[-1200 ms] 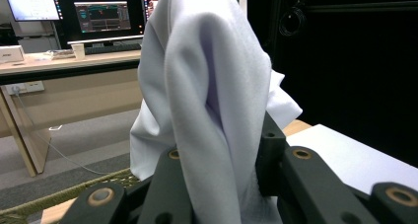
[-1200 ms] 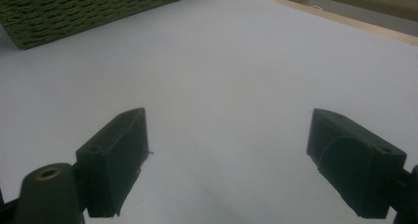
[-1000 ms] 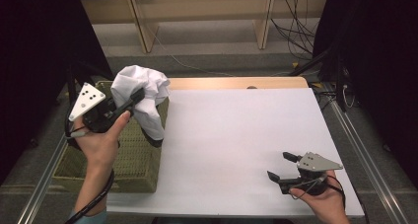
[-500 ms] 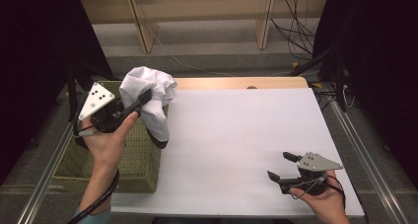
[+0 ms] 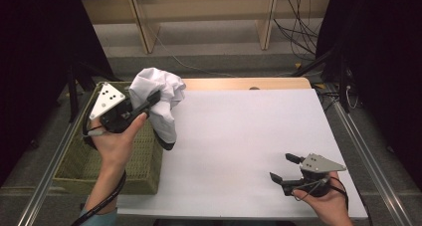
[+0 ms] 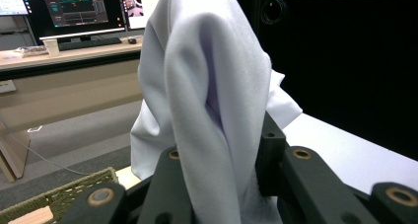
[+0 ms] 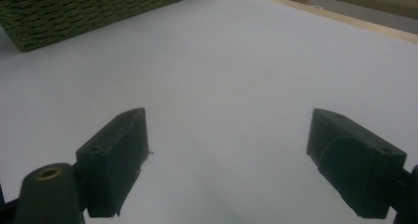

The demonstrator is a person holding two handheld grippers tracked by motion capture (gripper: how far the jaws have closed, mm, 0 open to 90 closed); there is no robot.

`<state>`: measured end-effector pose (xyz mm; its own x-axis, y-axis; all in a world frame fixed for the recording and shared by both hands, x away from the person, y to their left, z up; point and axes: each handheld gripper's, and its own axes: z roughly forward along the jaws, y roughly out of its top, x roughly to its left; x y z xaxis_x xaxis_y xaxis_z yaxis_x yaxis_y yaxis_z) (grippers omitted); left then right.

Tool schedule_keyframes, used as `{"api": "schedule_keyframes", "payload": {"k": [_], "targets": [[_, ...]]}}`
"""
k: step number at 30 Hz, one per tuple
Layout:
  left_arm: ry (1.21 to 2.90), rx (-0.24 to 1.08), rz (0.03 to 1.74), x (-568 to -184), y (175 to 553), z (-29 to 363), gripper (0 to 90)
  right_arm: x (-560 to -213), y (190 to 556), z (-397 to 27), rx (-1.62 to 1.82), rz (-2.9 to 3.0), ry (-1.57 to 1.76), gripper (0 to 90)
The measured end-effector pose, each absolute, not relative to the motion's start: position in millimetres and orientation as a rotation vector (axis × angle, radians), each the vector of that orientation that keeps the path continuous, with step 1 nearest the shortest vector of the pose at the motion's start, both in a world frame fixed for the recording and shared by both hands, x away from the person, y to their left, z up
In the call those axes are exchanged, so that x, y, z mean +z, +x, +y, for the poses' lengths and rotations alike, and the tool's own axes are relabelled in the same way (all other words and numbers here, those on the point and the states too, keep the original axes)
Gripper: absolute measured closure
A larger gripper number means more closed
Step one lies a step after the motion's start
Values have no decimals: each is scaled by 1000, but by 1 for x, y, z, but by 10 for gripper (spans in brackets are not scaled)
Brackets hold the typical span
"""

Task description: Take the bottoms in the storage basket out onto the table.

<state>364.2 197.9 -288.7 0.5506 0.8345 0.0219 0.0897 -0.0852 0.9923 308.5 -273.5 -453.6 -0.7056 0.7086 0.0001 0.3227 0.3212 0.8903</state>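
A white cloth (image 5: 160, 94) hangs bunched in the air above the right rim of the green woven basket (image 5: 89, 166), at the table's left edge. My left gripper (image 5: 152, 98) is shut on the white cloth, and a dark end of the cloth dangles below it. In the left gripper view the white cloth (image 6: 207, 86) rises between the two black jaws and drapes over them. My right gripper (image 5: 285, 167) rests low near the table's front right, open, with nothing between its fingers (image 7: 116, 160). The white tabletop (image 7: 222, 76) lies under it.
The basket (image 7: 74, 12) stands off the white table's (image 5: 239, 136) left side. A wooden strip runs along the table's far edge. Metal rails flank the table. Beyond it are shelf legs and cables on the floor.
My left gripper has carried the white cloth up and to the right, from over the basket toward the table's left edge. The right gripper has stayed put.
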Motion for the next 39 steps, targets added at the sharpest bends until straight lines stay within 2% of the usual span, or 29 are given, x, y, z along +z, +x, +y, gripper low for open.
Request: {"api": "schedule_keyframes", "payload": {"k": [39], "targets": [[1578,706,758,-288,373,164,747,-454,308,-273,1352,2201,918,170]]}}
